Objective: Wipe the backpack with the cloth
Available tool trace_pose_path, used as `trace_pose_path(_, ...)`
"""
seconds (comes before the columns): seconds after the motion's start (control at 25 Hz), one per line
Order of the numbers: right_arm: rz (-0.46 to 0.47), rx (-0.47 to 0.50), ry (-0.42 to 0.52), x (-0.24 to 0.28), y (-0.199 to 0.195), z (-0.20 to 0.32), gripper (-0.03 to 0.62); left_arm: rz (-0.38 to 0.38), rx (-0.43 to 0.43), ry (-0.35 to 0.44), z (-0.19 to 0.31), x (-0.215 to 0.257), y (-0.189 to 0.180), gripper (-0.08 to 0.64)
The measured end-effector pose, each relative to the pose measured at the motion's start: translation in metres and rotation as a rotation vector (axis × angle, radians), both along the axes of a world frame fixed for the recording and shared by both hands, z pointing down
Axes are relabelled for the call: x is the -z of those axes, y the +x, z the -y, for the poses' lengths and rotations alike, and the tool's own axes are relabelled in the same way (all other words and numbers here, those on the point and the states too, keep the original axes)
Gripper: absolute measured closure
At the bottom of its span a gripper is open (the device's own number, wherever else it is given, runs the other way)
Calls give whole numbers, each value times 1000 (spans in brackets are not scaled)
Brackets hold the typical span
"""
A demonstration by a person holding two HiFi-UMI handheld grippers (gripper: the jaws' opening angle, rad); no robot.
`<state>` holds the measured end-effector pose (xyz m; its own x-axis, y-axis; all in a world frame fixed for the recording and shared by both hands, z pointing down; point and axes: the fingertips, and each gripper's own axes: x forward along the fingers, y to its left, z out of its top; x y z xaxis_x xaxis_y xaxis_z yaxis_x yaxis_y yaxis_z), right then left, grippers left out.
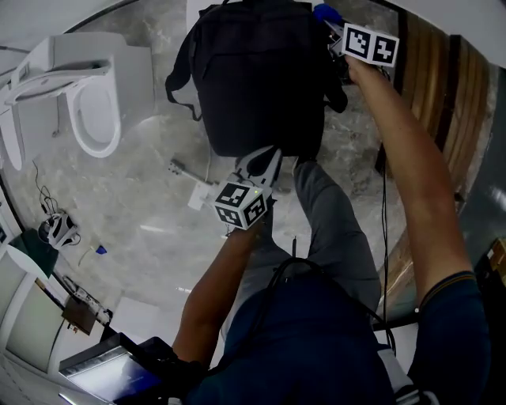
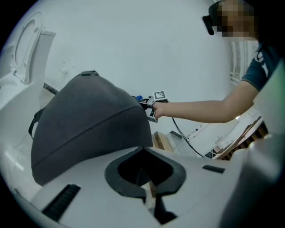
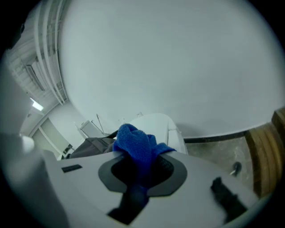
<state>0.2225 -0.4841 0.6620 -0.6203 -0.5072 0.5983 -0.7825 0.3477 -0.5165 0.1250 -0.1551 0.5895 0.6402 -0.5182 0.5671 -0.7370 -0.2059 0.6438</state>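
A black backpack [image 1: 257, 79] hangs upright over the marble floor in the head view. In the left gripper view the backpack [image 2: 89, 124] fills the left side as a dark grey dome. My left gripper [image 1: 261, 164] sits at the backpack's lower edge, its jaws together with nothing seen between them. My right gripper [image 1: 338, 32] is at the backpack's upper right corner, shut on a blue cloth [image 1: 326, 12]. In the right gripper view the bunched cloth [image 3: 136, 144] sticks up out of the jaws, and a strip of the backpack [image 3: 91, 146] shows at its left.
A white toilet [image 1: 91, 103] with its lid up stands at the left. Wooden panels [image 1: 439, 87] line the right side. A cable [image 1: 385, 213] hangs by my right arm. Small items [image 1: 59, 229] lie on the floor at left, and a device [image 1: 103, 372] sits bottom left.
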Motion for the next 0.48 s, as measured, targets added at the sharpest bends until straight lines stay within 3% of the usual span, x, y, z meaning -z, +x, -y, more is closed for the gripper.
trace_pose_path(0.08,-76,75,23,4,-8,14,537,-24,38,36,22,13,-7,557)
trace_pose_path(0.24,-243,286,65,13,-33,35,537,-161,144,79,80,33,-4,557)
trace_pose_path(0.48,-546,656,129,10,-91,41,537,-288,158,109,139,40,20,557)
